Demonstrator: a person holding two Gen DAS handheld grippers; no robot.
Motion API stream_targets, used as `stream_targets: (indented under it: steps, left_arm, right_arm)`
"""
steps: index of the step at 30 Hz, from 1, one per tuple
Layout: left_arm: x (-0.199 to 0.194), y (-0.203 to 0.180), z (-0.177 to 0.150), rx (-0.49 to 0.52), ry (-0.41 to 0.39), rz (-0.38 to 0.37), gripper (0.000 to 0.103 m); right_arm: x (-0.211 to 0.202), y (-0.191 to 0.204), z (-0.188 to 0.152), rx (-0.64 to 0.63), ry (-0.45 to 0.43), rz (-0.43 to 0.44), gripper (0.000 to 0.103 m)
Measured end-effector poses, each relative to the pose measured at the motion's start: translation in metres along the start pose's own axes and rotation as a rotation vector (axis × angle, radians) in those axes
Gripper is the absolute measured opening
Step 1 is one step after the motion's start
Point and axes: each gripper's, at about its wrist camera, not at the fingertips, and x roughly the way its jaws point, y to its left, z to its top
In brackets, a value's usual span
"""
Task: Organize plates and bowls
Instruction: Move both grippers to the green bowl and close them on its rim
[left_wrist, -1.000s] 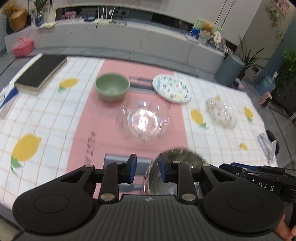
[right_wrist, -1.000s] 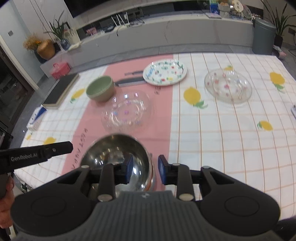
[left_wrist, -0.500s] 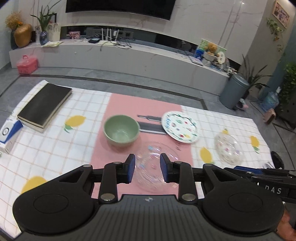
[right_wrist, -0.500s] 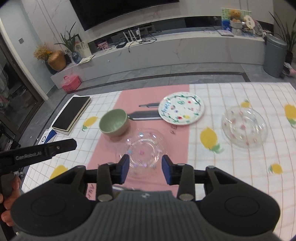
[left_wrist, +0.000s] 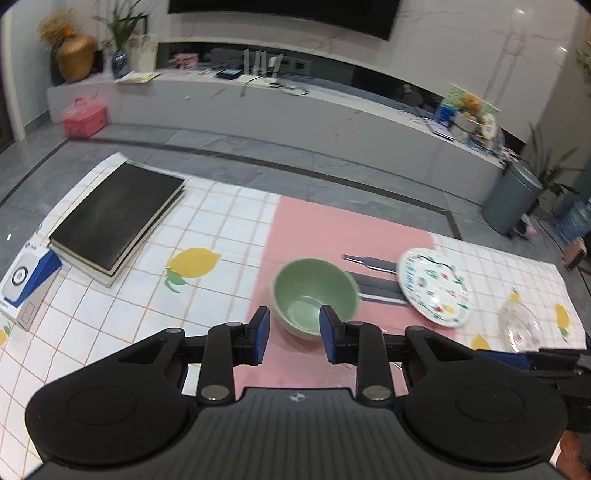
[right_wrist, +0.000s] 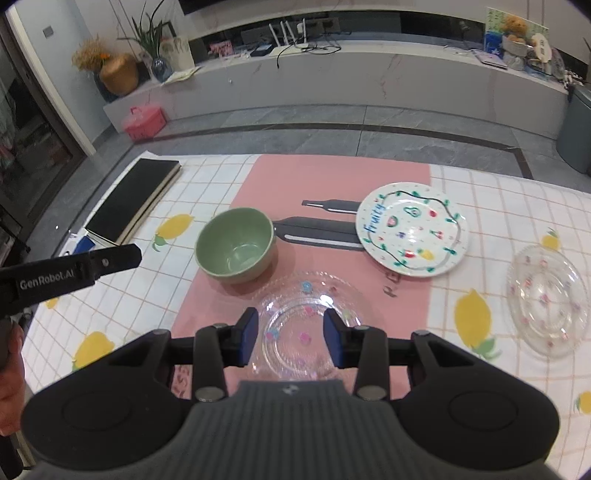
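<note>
Left wrist view
Left gripper (left_wrist: 294, 334): empty, fingers apart, held above the surface (left_wrist: 229, 225) with the green bowl framed in the gap between them but not touched.
Green bowl (left_wrist: 314, 295): the landmark; upright and empty on the pink strip of the cloth.
Painted plate (left_wrist: 436, 286): to the right of the green bowl, close by, flat on the cloth.
Clear glass dish (left_wrist: 519, 326): further right of the green bowl, beyond the painted plate, blurred.
Black book (left_wrist: 116, 218): well to the left of the green bowl, at the far corner.
Blue and white box (left_wrist: 26, 278): left of the green bowl, past the book, at the edge.

Right wrist view
Right gripper (right_wrist: 291, 341): empty, fingers apart, hanging over the patterned glass plate without contact.
Patterned glass plate (right_wrist: 310, 325): just in front of the green bowl (right_wrist: 236, 243), toward the camera; whether the two touch I cannot tell.
Painted plate (right_wrist: 412, 232): right of the green bowl, apart from it.
Clear glass dish (right_wrist: 546, 295): far right of the green bowl, alone on the white checks.
Left gripper (right_wrist: 110, 258): its tip shows left of the green bowl, above the cloth.

Progress
Done: nothing visibly stacked or grouped; each piece in view lies singly.
Left: by my judgement nearly the whole job, gathering plates with plates and bowls with bowls.
</note>
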Motion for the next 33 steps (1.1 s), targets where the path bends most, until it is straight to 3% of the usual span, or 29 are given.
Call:
stream_targets:
  steps: [5, 15, 27, 33]
  left_arm:
    - [0.029, 0.021, 0.007, -0.101, 0.026, -0.021, 0.034]
    - [0.072, 0.039, 0.012, -0.187, 0.047, -0.001, 0.034]
    - [0.099, 0.035, 0.006, -0.194, 0.054, -0.028, 0.034]
    - [0.109, 0.028, 0.001, -0.166, 0.068, -0.033, 0.034]
  right_arm:
    - [0.037, 0.008, 0.017, -0.013, 0.034, -0.004, 0.039]
    - [0.094, 0.018, 0.045, 0.01, 0.048, -0.022, 0.038]
    - [0.134, 0.02, 0.058, 0.038, 0.063, -0.02, 0.038]
    - [0.146, 0.02, 0.056, 0.049, 0.083, -0.016, 0.027]
